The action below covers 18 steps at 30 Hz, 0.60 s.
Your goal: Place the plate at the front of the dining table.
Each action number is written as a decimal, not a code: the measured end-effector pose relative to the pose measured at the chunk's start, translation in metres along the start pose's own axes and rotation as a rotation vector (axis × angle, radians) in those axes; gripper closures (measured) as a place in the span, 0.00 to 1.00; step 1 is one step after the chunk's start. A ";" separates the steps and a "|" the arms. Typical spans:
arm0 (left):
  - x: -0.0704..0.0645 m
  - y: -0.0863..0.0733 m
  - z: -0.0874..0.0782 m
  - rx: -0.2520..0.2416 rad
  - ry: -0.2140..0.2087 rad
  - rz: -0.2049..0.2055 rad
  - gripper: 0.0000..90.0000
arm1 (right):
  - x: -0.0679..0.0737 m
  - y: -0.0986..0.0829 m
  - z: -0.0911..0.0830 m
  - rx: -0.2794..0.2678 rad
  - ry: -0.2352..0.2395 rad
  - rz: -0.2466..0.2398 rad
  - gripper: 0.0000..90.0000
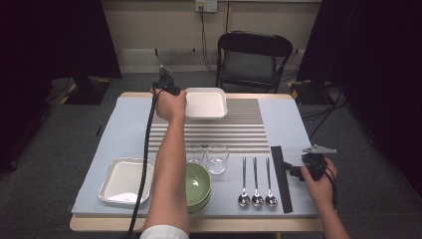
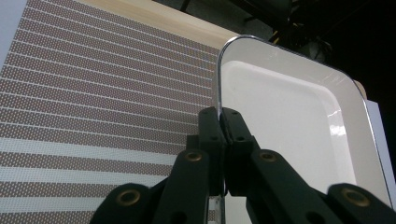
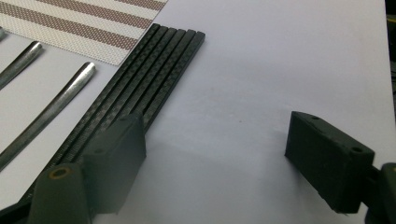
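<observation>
Striped mat (image 2: 93,93) backs left tool (image 2: 223,122) pinching white tray's (image 2: 280,121) rim, its far corner cut off.

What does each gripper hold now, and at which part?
The left gripper clamps the white tray by its rim. The right gripper is open, holding nothing.

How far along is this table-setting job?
Little looks done. In hand: the left gripper is shut on the rim of the white tray over the striped mat. Left: second tray, green bowls, glasses, spoons; the right gripper is open.
</observation>
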State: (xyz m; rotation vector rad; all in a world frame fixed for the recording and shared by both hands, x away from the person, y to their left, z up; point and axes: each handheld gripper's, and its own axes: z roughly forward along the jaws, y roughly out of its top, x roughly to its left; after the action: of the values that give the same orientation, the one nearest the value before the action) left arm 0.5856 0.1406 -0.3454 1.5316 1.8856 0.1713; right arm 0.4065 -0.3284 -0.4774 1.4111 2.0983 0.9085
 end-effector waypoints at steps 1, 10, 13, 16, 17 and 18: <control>0.000 0.000 0.000 -0.001 -0.003 -0.003 0.98 | 0.000 0.000 0.000 -0.001 -0.001 -0.001 0.22; 0.004 0.002 -0.002 0.008 -0.003 0.015 0.99 | 0.000 0.000 0.000 0.000 -0.001 0.000 0.22; 0.002 0.001 0.000 0.003 0.003 0.008 0.98 | 0.000 0.000 0.000 0.000 -0.001 0.000 0.22; 0.002 0.001 0.001 0.000 0.000 0.001 0.98 | 0.000 0.000 0.000 -0.001 -0.001 -0.001 0.22; 0.002 0.001 0.001 0.000 0.002 0.003 0.98 | 0.000 0.000 0.000 0.000 -0.001 0.000 0.22; 0.002 0.001 0.001 -0.001 0.002 0.001 0.98 | 0.000 0.000 0.000 0.000 -0.001 0.000 0.22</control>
State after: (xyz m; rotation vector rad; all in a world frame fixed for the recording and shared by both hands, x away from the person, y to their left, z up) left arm 0.5873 0.1428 -0.3465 1.5331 1.8860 0.1742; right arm 0.4063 -0.3282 -0.4773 1.4118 2.0974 0.9070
